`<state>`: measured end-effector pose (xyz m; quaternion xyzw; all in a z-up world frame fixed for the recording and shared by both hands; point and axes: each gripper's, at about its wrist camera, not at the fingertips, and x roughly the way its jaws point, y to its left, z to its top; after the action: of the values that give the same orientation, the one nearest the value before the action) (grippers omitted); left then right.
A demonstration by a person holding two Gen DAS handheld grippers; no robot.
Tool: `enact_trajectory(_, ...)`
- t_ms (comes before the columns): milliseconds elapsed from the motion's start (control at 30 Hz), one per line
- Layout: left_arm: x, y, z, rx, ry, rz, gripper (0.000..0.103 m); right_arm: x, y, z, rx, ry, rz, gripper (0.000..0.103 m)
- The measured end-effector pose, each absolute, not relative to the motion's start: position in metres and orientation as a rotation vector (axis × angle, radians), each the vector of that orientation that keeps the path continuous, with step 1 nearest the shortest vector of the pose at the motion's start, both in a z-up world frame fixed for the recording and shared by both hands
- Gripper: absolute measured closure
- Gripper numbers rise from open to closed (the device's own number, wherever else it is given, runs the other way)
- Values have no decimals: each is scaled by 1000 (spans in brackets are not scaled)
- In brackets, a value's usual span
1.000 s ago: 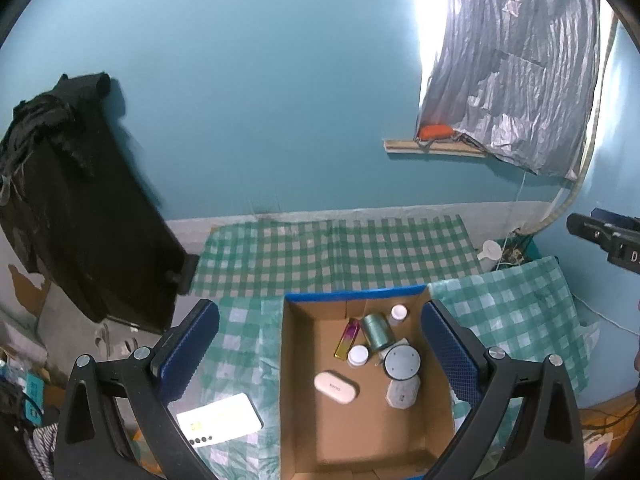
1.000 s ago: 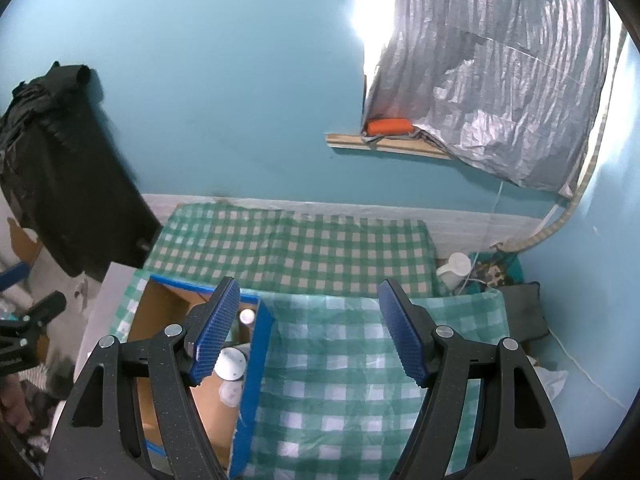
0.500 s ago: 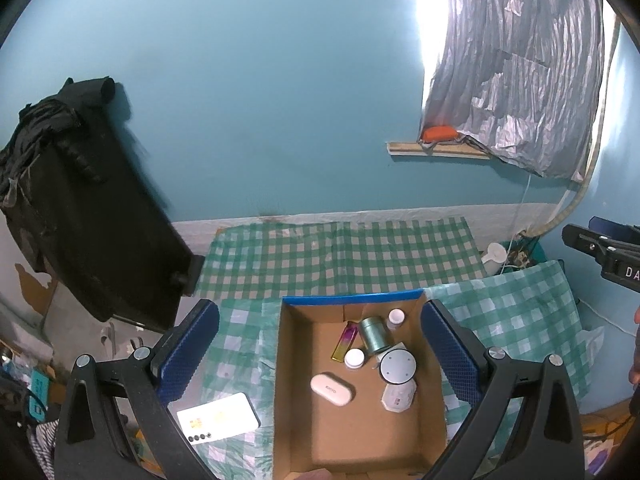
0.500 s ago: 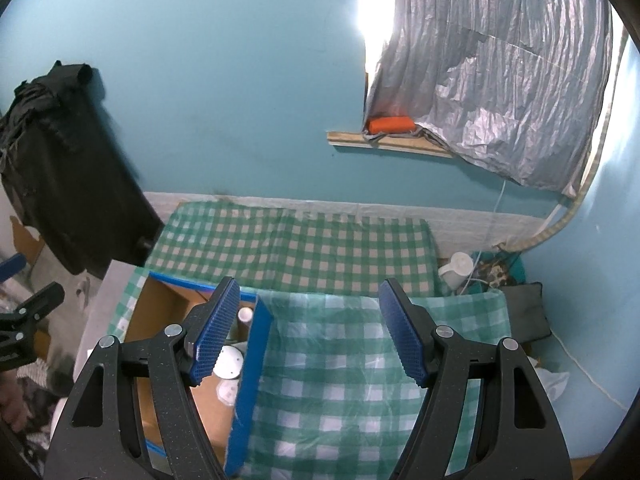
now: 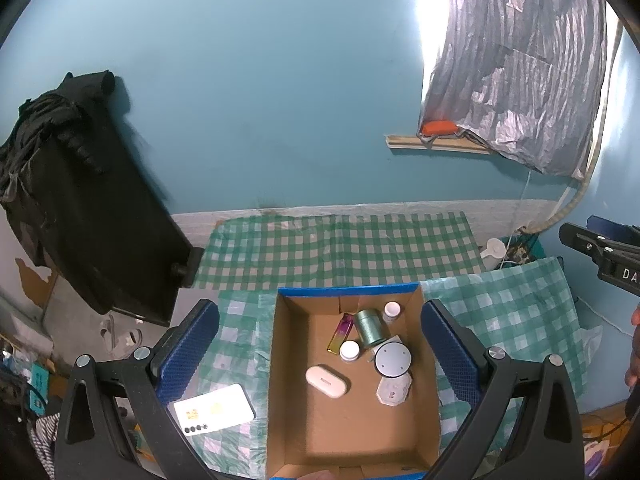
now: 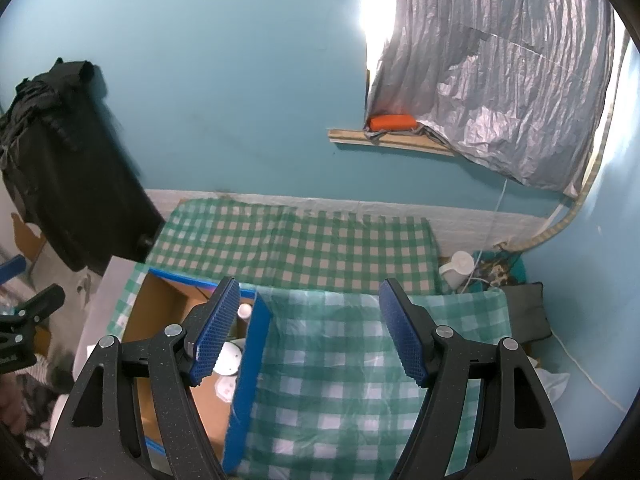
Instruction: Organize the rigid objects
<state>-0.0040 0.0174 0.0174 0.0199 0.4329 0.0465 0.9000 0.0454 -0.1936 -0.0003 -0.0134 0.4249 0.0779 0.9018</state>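
Both tools hang high with nothing between their fingers: the left tool [image 5: 320,344] is spread wide above the cardboard box [image 5: 292,380], the right tool [image 6: 308,332] spread over the checked cloth [image 6: 340,380] just right of it. Small items lie inside the box, among them a white case [image 5: 328,381] and a green tin [image 5: 370,327]. A white phone [image 5: 214,408] lies outside on the left, so collecting appears nearly done; next, the left tool probably needs to descend onto it.

The left gripper [image 5: 320,350] is hanging wide open over the cardboard box [image 5: 294,420]; a white phone [image 5: 214,407] is lying at 8 o'clock.
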Motion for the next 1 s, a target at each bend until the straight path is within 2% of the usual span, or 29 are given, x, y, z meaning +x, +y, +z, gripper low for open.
enact_trajectory(1000, -6, 15, 9, 24, 941, 95, 1, 40, -194, -11, -51, 903, 180, 31)
